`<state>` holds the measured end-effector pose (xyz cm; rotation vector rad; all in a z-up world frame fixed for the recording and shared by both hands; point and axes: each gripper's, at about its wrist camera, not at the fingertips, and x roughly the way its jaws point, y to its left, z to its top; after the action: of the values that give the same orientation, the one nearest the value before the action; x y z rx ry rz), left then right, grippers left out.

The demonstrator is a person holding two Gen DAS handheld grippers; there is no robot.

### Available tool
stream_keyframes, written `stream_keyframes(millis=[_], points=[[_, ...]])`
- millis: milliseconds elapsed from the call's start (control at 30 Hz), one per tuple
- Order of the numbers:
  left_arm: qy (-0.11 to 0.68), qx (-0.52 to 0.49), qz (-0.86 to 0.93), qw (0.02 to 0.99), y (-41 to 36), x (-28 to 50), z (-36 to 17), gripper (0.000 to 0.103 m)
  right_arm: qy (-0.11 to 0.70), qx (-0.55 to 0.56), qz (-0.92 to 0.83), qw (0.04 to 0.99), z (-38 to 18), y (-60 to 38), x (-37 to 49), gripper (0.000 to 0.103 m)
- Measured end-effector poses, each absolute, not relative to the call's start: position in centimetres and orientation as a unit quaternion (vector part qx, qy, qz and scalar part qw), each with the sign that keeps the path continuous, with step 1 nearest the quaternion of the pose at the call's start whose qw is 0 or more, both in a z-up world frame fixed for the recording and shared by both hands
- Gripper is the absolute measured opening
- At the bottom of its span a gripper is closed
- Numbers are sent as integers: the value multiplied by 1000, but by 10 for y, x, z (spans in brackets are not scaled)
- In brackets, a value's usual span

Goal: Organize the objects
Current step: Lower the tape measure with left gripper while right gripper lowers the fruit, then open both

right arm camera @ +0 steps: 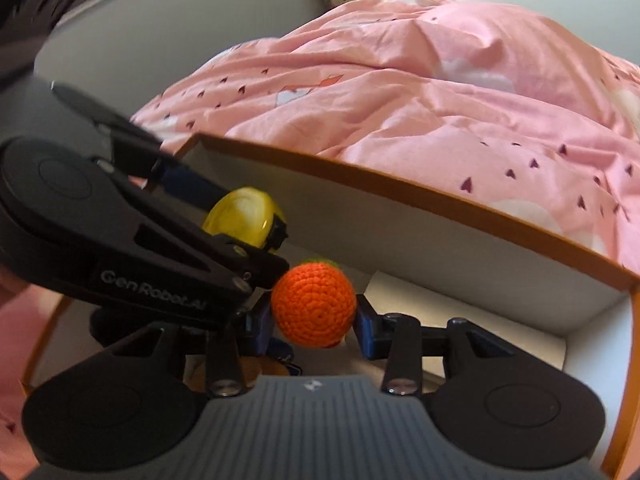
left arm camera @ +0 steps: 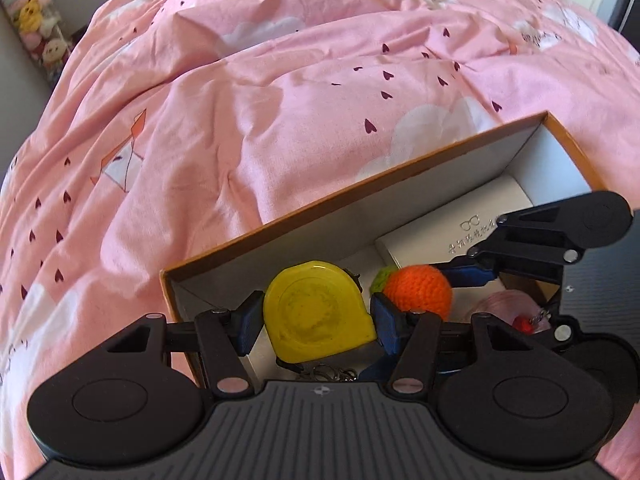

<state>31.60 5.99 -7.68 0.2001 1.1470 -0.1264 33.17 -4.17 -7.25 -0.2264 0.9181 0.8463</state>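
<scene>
My left gripper is shut on a yellow tape measure, its blue pads pressed against both sides, held just inside an orange-rimmed cardboard box. My right gripper is shut on an orange crocheted ball with a green top, over the same box. In the left wrist view the ball and the right gripper sit close to the right of the tape measure. In the right wrist view the left gripper's fingers and the tape measure are to the upper left.
The box lies on a bed with a rumpled pink duvet. Inside it are a white glasses case, a pink item with a red bit, and a key chain. Soft toys stand by the wall.
</scene>
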Motion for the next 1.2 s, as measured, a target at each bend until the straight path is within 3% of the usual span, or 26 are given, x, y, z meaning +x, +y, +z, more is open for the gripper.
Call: stream_keyframes(millis=[900,1033,1200], points=[[545,164,-62,820,54,320,-82,66,441,-140,424,779,-75,-41,342,49],[539,191,-73,817,51,316,-82,77,433,-158,414,785,-70,-47,337,51],[525,190,-66,827,51,310,-75,79,434,-137,401,795,-63,-58,338,52]])
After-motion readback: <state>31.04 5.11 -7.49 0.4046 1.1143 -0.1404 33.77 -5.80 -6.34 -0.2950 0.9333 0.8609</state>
